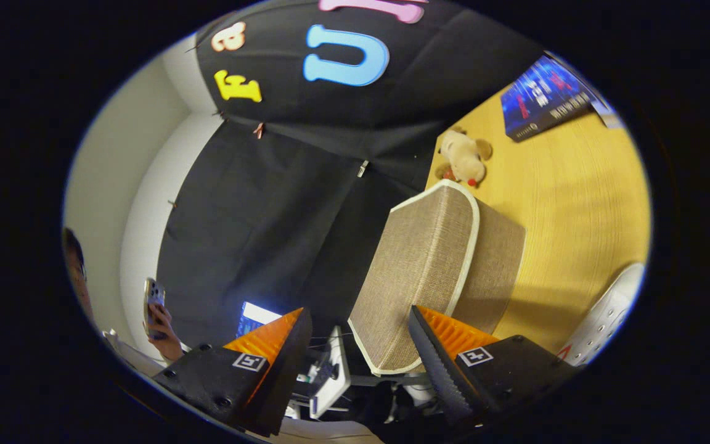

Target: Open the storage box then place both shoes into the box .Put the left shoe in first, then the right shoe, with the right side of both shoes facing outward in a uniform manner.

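A beige woven storage box [429,271] with a white-trimmed lid stands on the yellow wooden table [577,209], its lid shut. The whole view is rolled sideways. My gripper [361,327] is open, its fingers wide apart with nothing between them. The box's near end lies between the fingers, closer to the right finger [435,345], whose tip overlaps the lid's trim; whether it touches is unclear. A white shoe [607,317] with small perforations lies on the table beside the box, just past the right finger.
A small plush dog [466,157] sits on the table beyond the box's far end. A blue book [543,98] lies farther off. Past the left finger a person holds a phone [154,305] in one hand. A desk with equipment [327,373] is off the table's edge.
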{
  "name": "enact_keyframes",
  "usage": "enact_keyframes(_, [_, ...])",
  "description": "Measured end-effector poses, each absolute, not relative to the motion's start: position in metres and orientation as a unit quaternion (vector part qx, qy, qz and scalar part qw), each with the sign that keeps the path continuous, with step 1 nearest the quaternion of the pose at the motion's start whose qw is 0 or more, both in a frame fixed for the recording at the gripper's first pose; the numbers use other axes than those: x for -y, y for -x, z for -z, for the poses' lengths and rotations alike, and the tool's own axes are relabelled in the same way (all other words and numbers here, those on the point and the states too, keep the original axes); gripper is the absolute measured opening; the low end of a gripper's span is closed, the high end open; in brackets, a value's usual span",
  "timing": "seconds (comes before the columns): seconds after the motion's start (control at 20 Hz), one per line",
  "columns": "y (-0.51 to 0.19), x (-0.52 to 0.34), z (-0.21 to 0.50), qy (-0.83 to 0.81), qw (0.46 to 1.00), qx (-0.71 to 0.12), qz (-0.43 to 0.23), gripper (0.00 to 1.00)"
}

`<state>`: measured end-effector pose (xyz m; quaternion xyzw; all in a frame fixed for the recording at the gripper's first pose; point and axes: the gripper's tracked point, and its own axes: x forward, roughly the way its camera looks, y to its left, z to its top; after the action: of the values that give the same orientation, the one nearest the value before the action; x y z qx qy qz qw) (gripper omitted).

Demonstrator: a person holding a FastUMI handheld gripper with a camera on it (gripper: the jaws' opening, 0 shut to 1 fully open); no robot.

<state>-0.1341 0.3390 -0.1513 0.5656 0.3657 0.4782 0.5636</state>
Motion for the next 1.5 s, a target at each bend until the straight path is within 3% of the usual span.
enact_keyframes(0.3, [0.140, -0.378, 0.198, -0.596, 0.498, -0.417, -0.472, 0.96])
enact_keyframes(0.65, [0.135, -0.396, 0.201, -0.660, 0.403, -0.409, -0.483, 0.95])
enact_keyframes(0.75, [0.135, -0.400, 0.215, -0.664, 0.400, -0.415, -0.476, 0.75])
enact_keyframes(0.9, [0.132, -0.398, 0.221, -0.669, 0.407, -0.406, -0.472, 0.14])
enact_keyframes(0.95, [0.135, -0.397, 0.212, -0.670, 0.402, -0.401, -0.479, 0.09])
enact_keyframes(1.2, [0.137, -0.379, 0.154, -0.690, 0.397, -0.353, -0.491, 0.05])
enact_keyframes(1.5, [0.120, -0.388, 0.074, -0.665, 0.458, -0.313, -0.501, 0.05])
